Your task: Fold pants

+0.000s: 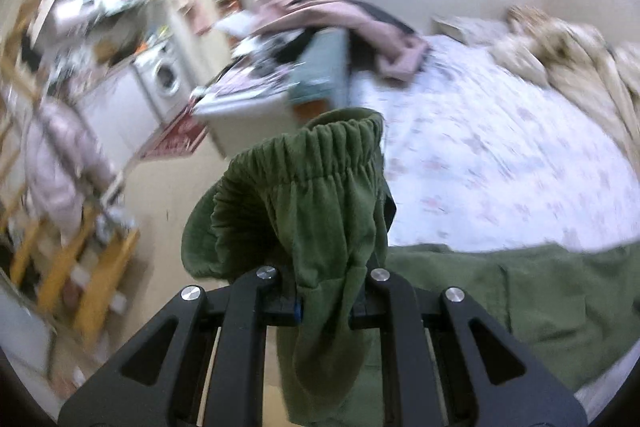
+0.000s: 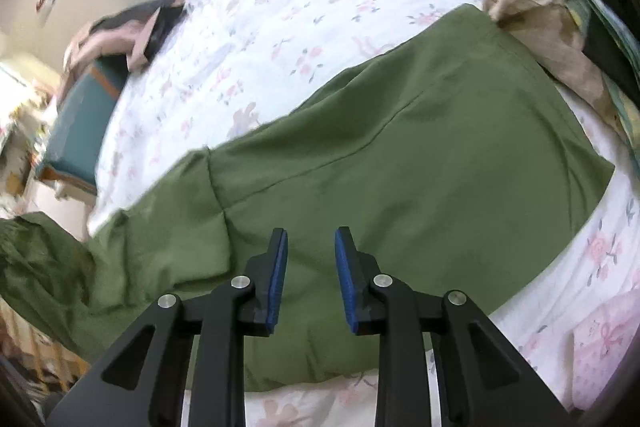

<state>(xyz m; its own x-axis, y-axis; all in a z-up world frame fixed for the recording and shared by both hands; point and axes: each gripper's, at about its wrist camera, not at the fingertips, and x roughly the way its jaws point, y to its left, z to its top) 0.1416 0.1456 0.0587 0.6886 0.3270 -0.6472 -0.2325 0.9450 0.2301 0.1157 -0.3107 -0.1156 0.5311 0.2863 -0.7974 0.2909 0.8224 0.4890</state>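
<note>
Left wrist view: the left gripper (image 1: 326,301) clamps the waistband of the green pants (image 1: 304,195), lifted off the floral bedsheet (image 1: 500,163); a washing machine (image 1: 166,77) stands far left. The right gripper (image 2: 310,277) hangs parted above the pants' legs spread on the bed.

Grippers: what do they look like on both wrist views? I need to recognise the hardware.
Both are matte black two-finger linkages with triangular cut-outs and round silver pivot bolts. The right gripper has ribbed blue pads on its fingers. The left gripper shows only a sliver of blue. No cables, markings or sleeves visible.
</note>
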